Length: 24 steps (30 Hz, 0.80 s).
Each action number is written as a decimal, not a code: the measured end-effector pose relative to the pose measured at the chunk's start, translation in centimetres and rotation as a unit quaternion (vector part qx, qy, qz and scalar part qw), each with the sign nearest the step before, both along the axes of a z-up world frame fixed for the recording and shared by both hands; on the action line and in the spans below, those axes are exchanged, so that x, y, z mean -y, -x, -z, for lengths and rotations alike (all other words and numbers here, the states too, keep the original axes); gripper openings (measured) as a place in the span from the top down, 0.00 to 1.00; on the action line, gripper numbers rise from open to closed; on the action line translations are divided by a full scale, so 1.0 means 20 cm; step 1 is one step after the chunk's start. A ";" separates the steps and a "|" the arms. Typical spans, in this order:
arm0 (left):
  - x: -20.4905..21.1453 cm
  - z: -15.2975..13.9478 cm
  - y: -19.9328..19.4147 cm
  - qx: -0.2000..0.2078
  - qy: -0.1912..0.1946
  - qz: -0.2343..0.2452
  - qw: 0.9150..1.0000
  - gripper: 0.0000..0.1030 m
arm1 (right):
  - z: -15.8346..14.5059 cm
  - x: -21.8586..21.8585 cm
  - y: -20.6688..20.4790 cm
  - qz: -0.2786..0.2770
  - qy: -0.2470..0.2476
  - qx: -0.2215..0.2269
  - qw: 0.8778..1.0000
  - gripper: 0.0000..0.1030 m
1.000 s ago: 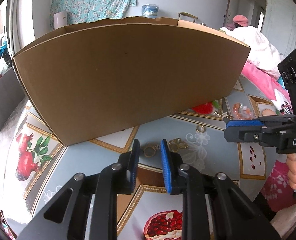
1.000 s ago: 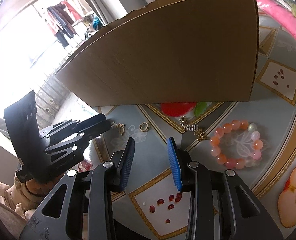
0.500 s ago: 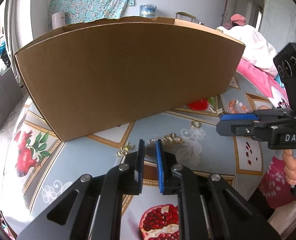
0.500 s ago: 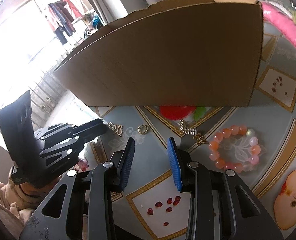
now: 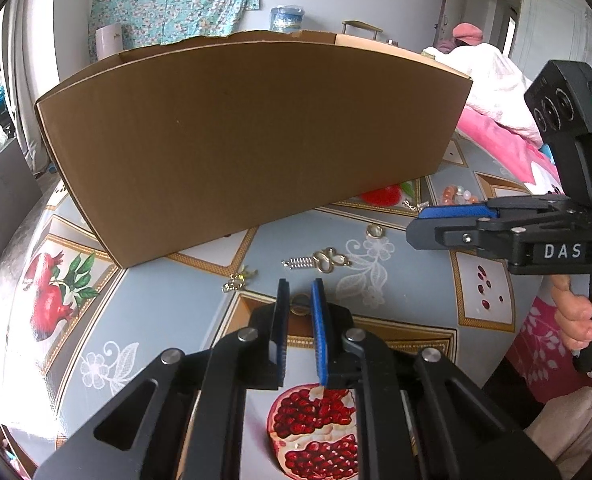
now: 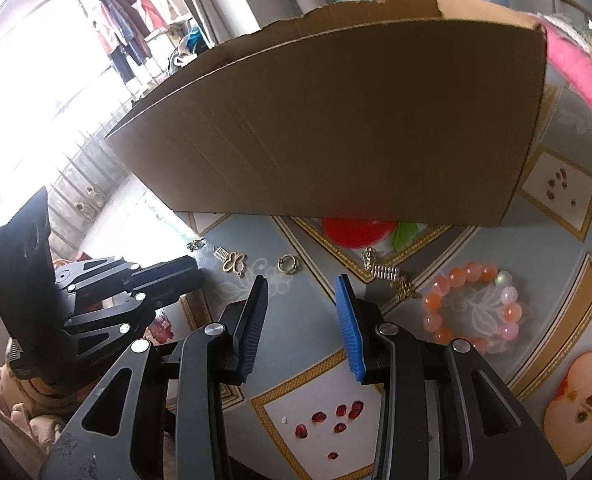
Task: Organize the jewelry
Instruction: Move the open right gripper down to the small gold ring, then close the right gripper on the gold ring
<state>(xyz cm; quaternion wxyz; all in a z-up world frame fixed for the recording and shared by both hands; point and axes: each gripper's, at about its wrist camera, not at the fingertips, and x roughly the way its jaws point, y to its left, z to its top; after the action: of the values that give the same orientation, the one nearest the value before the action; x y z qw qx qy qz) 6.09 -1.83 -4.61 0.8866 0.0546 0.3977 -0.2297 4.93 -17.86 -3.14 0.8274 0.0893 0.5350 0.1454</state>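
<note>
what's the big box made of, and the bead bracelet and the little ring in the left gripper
Box: plain brown cardboard, matte, with a ragged torn top edge. Bead bracelet: glossy, translucent orange and pink beads, probably glass, stone or plastic; the look cannot settle which. Ring between the left gripper fingers: gold-coloured, shiny, likely metal, mostly hidden.

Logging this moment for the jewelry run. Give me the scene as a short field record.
surface: patterned tablecloth
container: cardboard box, open top, contents hidden
left gripper: closed on a small gold ring
right gripper: open, holding nothing
loose pieces: pink bead bracelet, gold ring, gold looped charm, spring charm
</note>
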 end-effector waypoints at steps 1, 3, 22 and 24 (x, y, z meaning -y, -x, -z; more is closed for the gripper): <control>0.00 0.00 0.00 0.000 0.000 0.000 1.000 0.89 | 0.00 -0.01 0.00 -0.004 0.005 0.003 1.000 0.67; 0.00 0.00 0.00 0.000 0.001 0.000 1.000 0.90 | 0.00 -0.04 -0.02 -0.014 0.018 0.011 1.000 0.66; -0.01 0.00 0.00 0.001 0.002 0.000 1.000 0.90 | 0.06 -0.32 -0.01 -0.091 0.131 0.057 0.986 0.81; -0.01 0.00 0.00 0.001 0.003 0.000 1.000 0.90 | 0.06 -0.32 -0.02 -0.087 0.131 0.056 0.986 0.85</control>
<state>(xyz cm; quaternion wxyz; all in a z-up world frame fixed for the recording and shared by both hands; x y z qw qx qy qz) 6.03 -1.69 -4.59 0.8872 0.0529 0.3958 -0.2310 5.25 -11.55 -4.34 0.8447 -0.0749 0.5083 0.1500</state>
